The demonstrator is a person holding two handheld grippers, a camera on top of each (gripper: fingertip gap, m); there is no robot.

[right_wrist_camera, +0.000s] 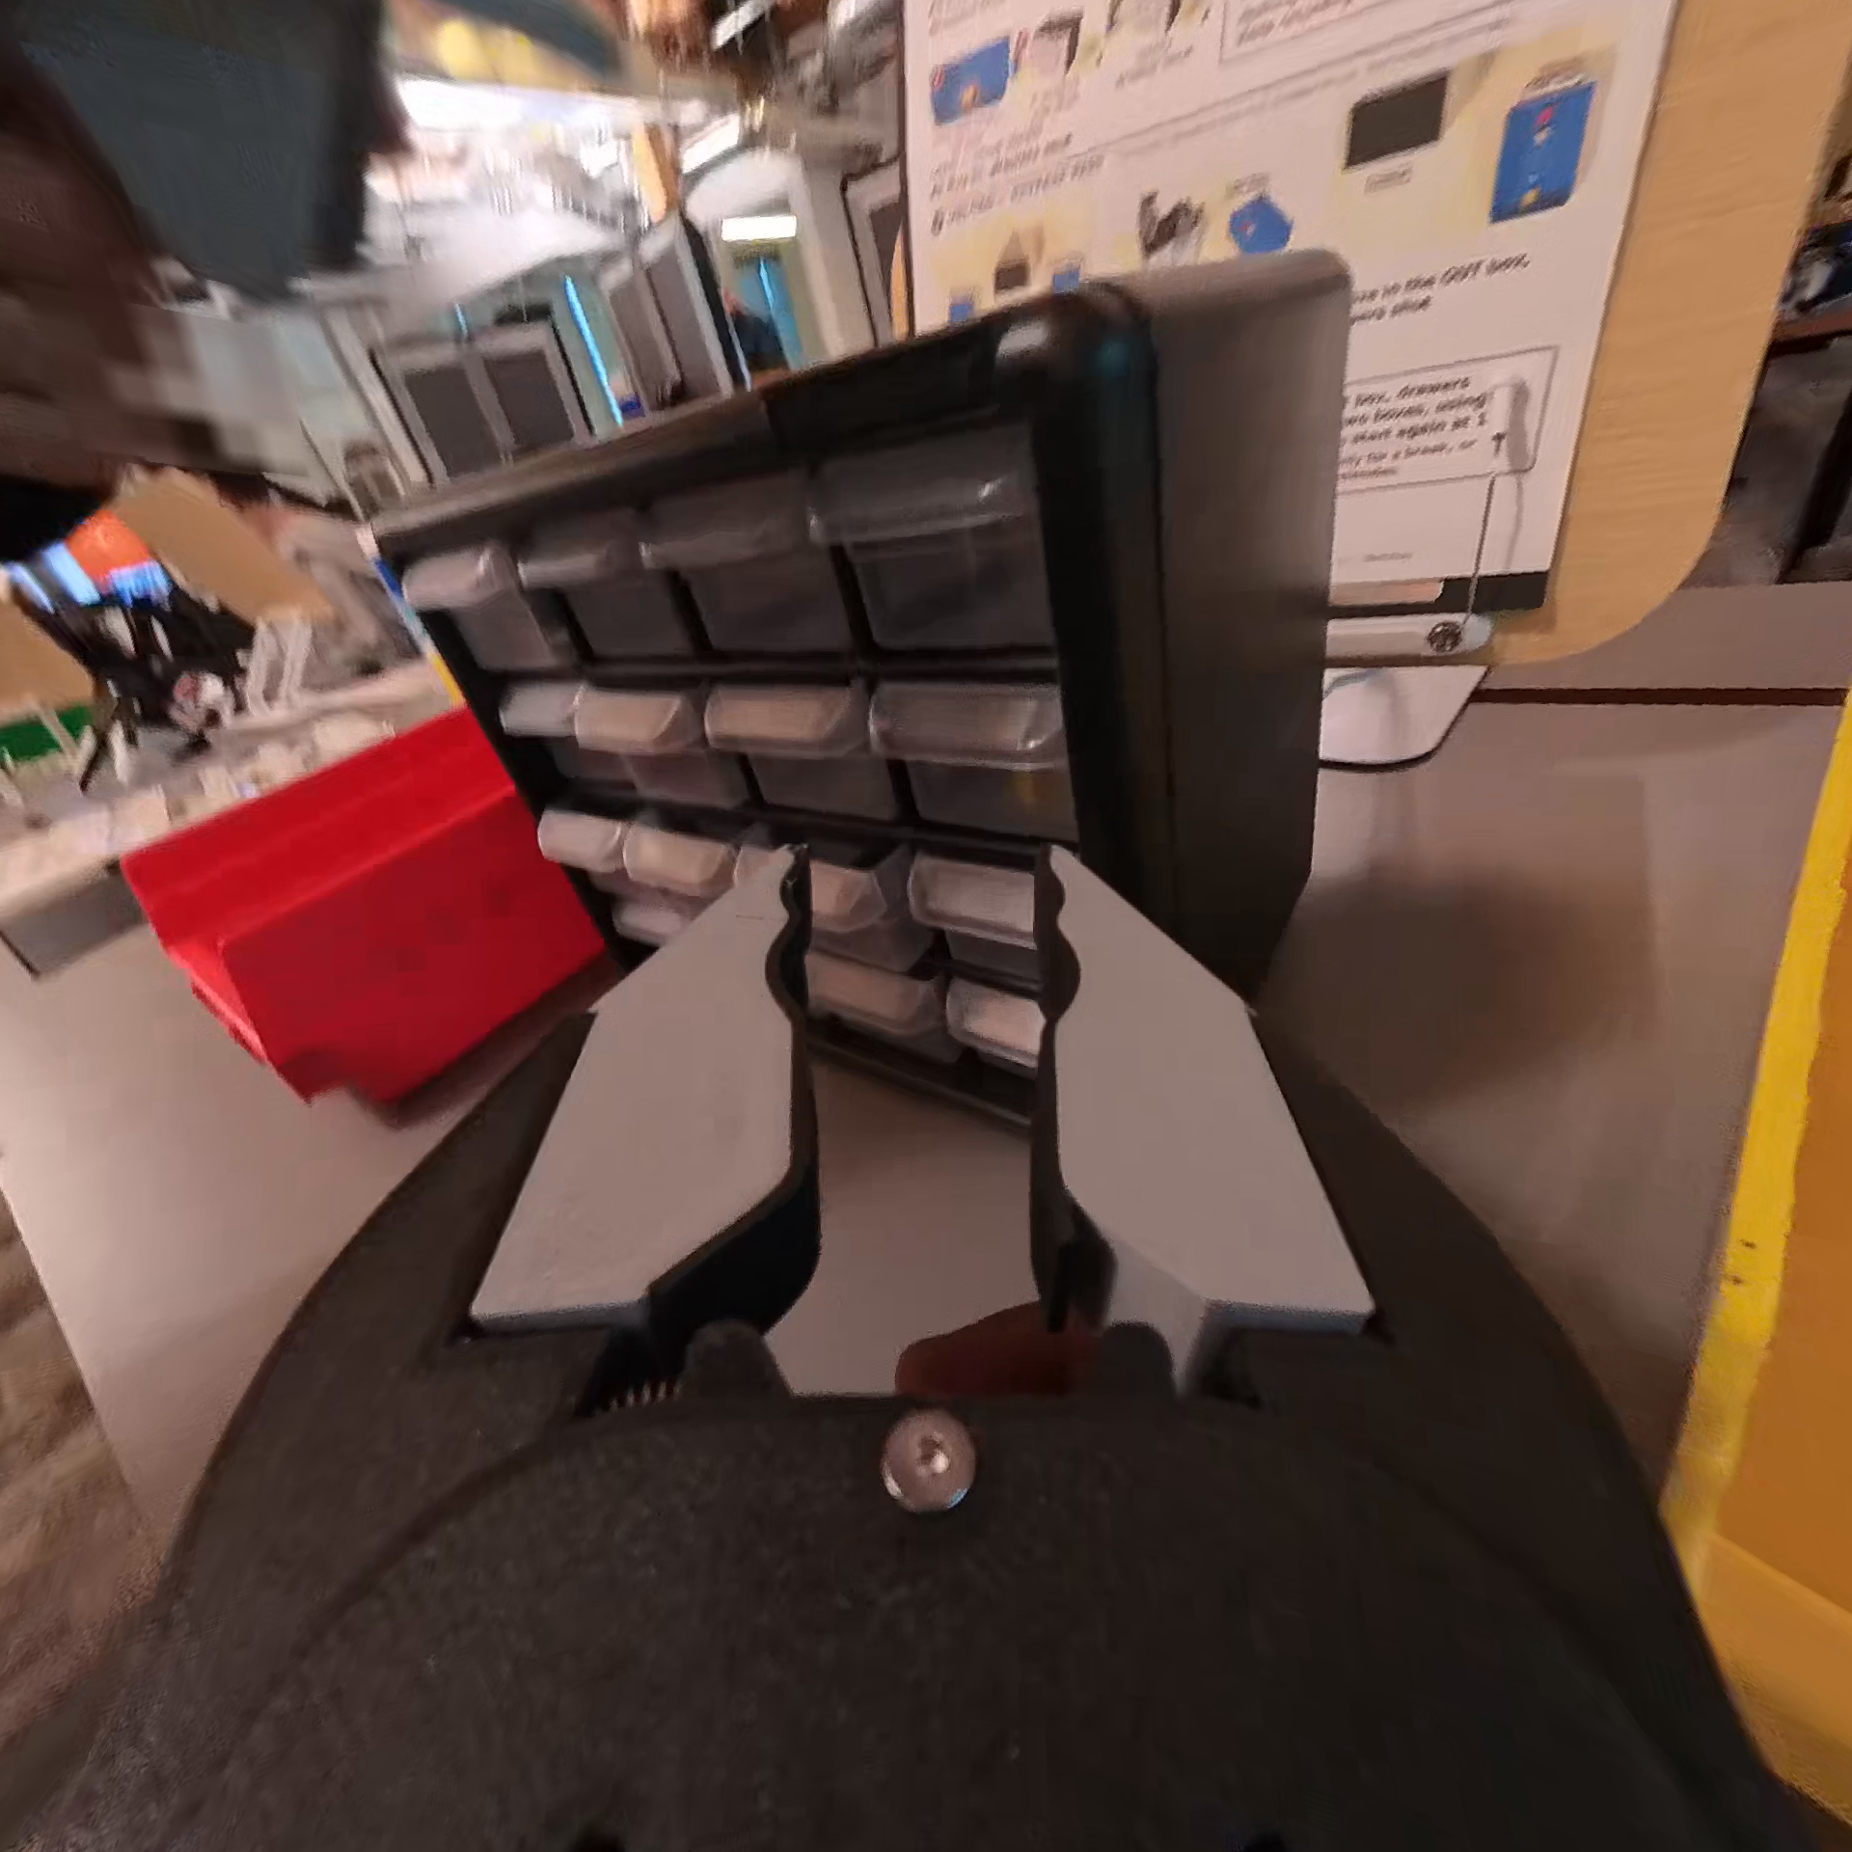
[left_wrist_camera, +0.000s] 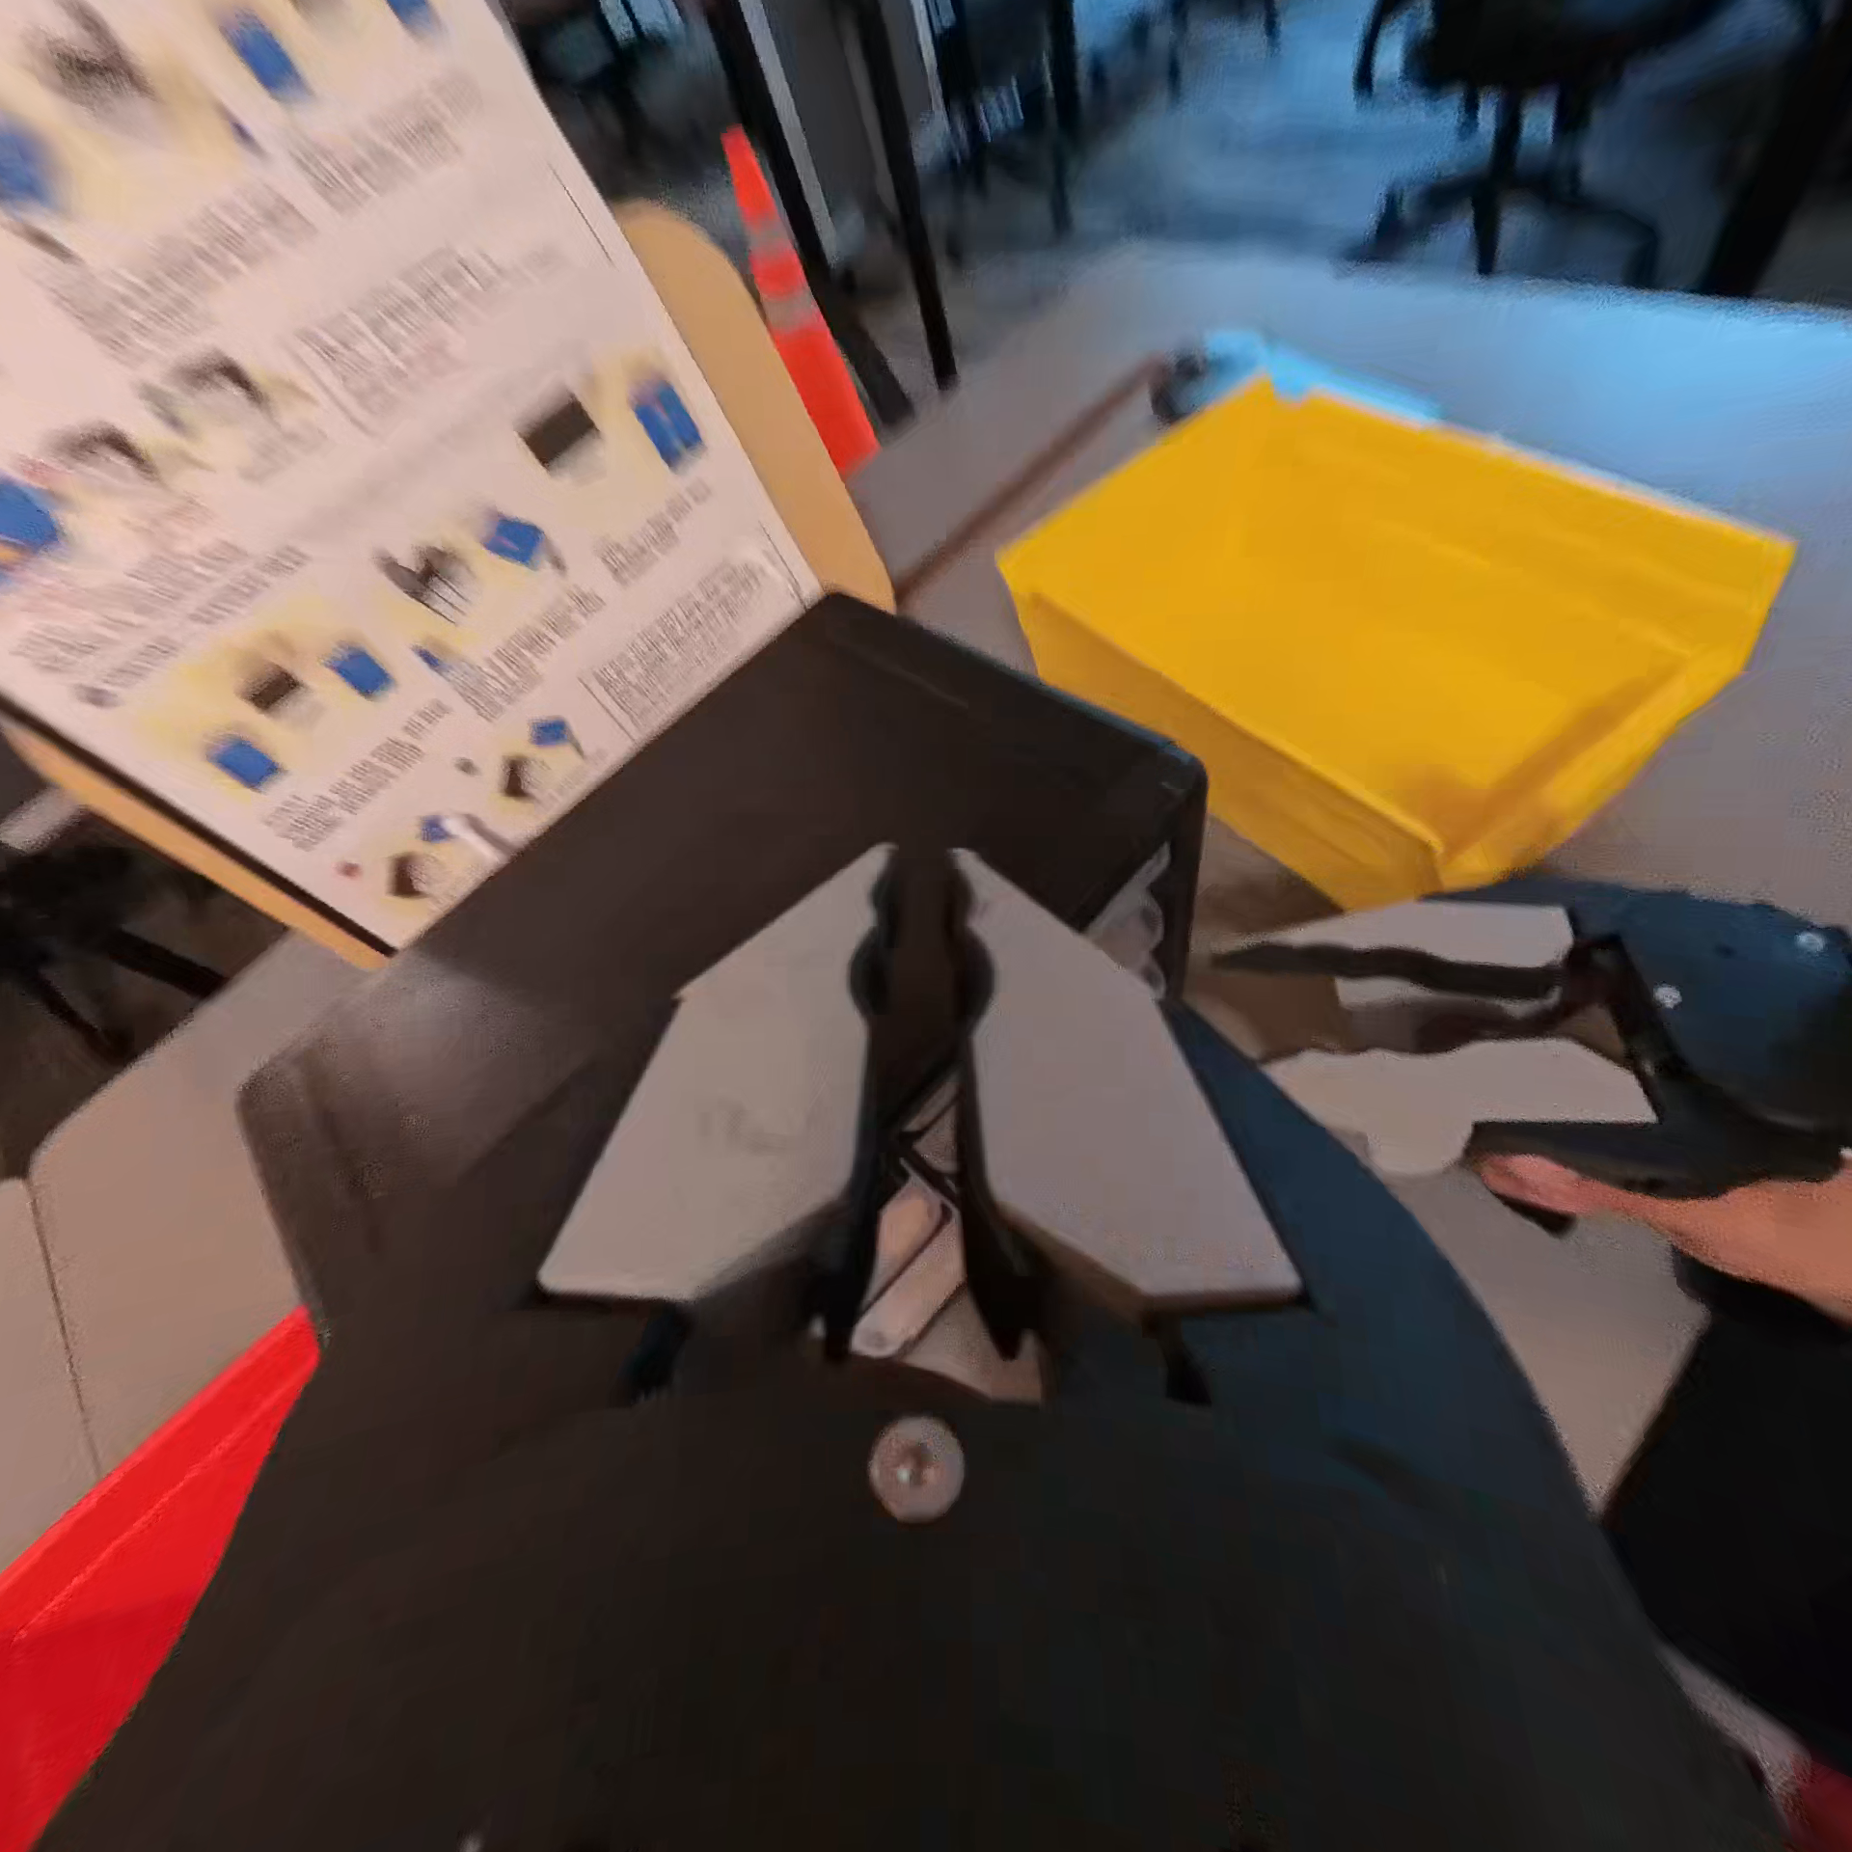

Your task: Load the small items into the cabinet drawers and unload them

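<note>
Black textured gripper (right_wrist_camera: 922,882) bodies w/ grey faceted fingers (right_wrist_camera: 681,1102), wavy black pads, silver centre screw (right_wrist_camera: 928,1468).

My left camera looks down from just above the cabinet (left_wrist_camera: 802,782) top; my right camera faces its drawer front (right_wrist_camera: 802,702) closely. Both share the cabinet.

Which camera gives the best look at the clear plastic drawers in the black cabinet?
The right wrist view: it faces the black cabinet front, showing rows of clear plastic drawers. The left wrist view sees mostly the cabinet's top, with only a sliver of drawers at its edge.
</note>
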